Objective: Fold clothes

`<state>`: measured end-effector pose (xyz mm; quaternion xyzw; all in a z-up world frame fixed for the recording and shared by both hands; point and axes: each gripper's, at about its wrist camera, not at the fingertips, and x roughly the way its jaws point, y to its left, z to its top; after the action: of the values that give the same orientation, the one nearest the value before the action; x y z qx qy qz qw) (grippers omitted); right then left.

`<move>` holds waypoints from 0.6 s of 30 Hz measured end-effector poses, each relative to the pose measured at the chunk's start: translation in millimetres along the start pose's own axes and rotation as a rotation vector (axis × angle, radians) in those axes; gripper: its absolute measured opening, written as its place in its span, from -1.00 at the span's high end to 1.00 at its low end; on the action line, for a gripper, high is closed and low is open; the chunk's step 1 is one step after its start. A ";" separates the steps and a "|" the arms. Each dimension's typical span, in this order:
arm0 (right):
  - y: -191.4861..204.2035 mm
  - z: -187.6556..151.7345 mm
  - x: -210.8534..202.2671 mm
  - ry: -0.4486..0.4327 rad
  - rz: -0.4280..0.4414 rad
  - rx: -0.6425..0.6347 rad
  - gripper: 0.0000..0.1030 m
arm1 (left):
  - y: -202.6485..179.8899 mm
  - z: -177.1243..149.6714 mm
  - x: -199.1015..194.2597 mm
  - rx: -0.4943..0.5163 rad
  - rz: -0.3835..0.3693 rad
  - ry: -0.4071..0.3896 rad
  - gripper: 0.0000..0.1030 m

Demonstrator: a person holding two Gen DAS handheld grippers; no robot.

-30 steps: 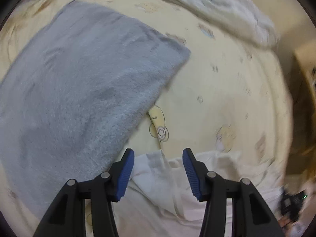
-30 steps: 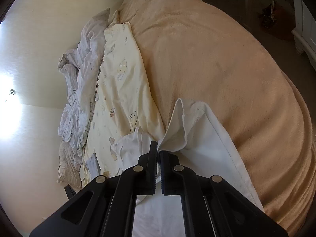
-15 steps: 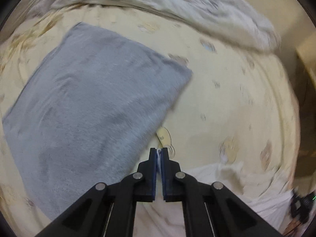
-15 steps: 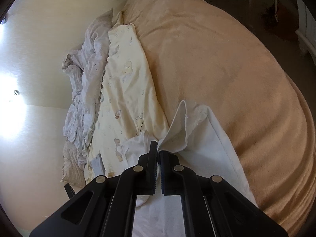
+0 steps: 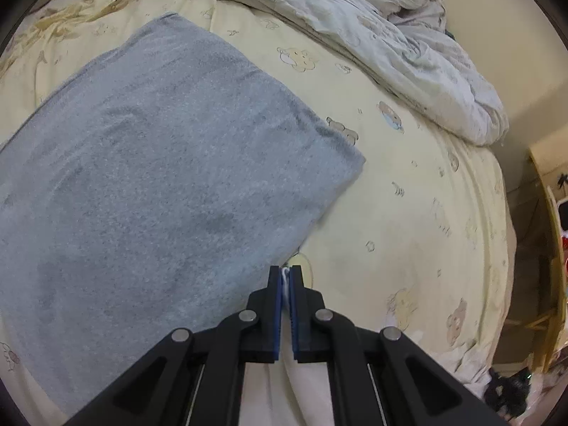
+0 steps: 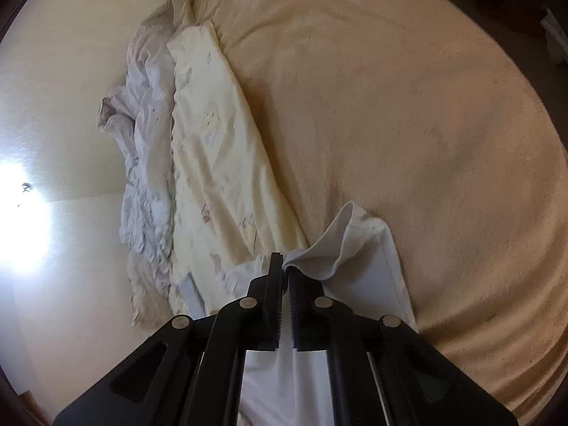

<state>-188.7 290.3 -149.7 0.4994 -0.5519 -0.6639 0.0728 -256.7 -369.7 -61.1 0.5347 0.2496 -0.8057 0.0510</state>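
A white garment [image 6: 369,273] lies on the bed, its edge raised in a fold. My right gripper [image 6: 285,266] pinches that raised edge at its tips; its jaws are opening slightly, with the cloth still between the pads. In the left wrist view my left gripper [image 5: 285,273] is shut on a thin sliver of the same white garment [image 5: 269,390], which hangs beneath the fingers. A folded grey towel [image 5: 159,177] lies flat just left of the left gripper.
A pale yellow sheet with bear prints [image 5: 408,213] covers the bed. A crumpled whitish duvet [image 5: 390,46] is bunched along its far edge. A peach blanket [image 6: 390,106] spreads to the right of the garment. Wooden furniture [image 5: 553,248] stands past the bed's right edge.
My left gripper went from open over the white garment to shut on its edge, then shifted towards the grey towel. My right gripper kept its pinch and moved across the bed.
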 end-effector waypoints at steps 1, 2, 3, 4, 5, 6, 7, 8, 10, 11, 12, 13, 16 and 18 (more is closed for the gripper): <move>-0.2 1.0 -1.3 0.015 0.000 0.004 0.87 | 0.2 -1.2 -0.2 0.007 0.002 0.001 0.93; 2.1 2.4 -5.4 0.022 -0.016 -0.007 0.87 | 1.0 -1.9 -0.3 0.009 0.005 0.000 0.93; 7.3 3.5 -9.2 0.035 -0.034 -0.037 0.86 | 2.0 -2.1 -0.1 0.008 0.003 0.002 0.93; 12.5 4.6 -13.0 0.049 -0.051 -0.068 0.86 | 3.0 -2.4 0.2 0.007 0.001 0.004 0.93; 20.2 5.1 -17.0 0.071 -0.078 -0.111 0.82 | 3.8 -2.3 0.7 0.006 0.001 0.007 0.93; 26.0 5.1 -22.1 0.084 -0.102 -0.148 0.58 | 4.5 -2.4 1.5 0.005 0.004 0.010 0.93; 32.1 5.5 -28.8 0.084 -0.126 -0.187 0.22 | 4.9 -3.2 2.2 0.005 0.007 0.013 0.93; 38.2 6.0 -35.6 0.082 -0.149 -0.226 0.02 | 5.3 -3.9 2.8 0.005 0.011 0.016 0.93; 49.2 8.1 -53.7 0.032 -0.186 -0.311 -0.81 | 4.8 -5.0 3.7 0.007 0.016 0.019 0.93; 55.2 8.5 -59.5 0.014 -0.212 -0.380 -0.81 | 3.8 -5.4 4.1 0.015 0.022 0.019 0.93; 61.1 9.0 -65.2 -0.004 -0.238 -0.448 -0.81 | 3.6 -5.7 3.9 0.016 0.025 0.019 0.93; 66.1 8.3 -66.2 -0.004 -0.274 -0.537 -0.79 | 3.4 -6.0 3.7 0.017 0.029 0.019 0.93; 58.2 6.1 -57.7 0.002 -0.348 -0.698 -0.47 | 3.1 -6.9 2.8 0.024 0.042 0.017 0.93; 43.6 8.2 -40.7 0.058 -0.352 -0.702 -0.11 | 3.1 -7.5 2.7 0.033 0.058 0.014 0.93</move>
<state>-194.7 305.5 -91.8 0.5495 -0.1949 -0.8003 0.1400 -250.6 -368.5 -66.8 0.5479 0.2212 -0.8042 0.0636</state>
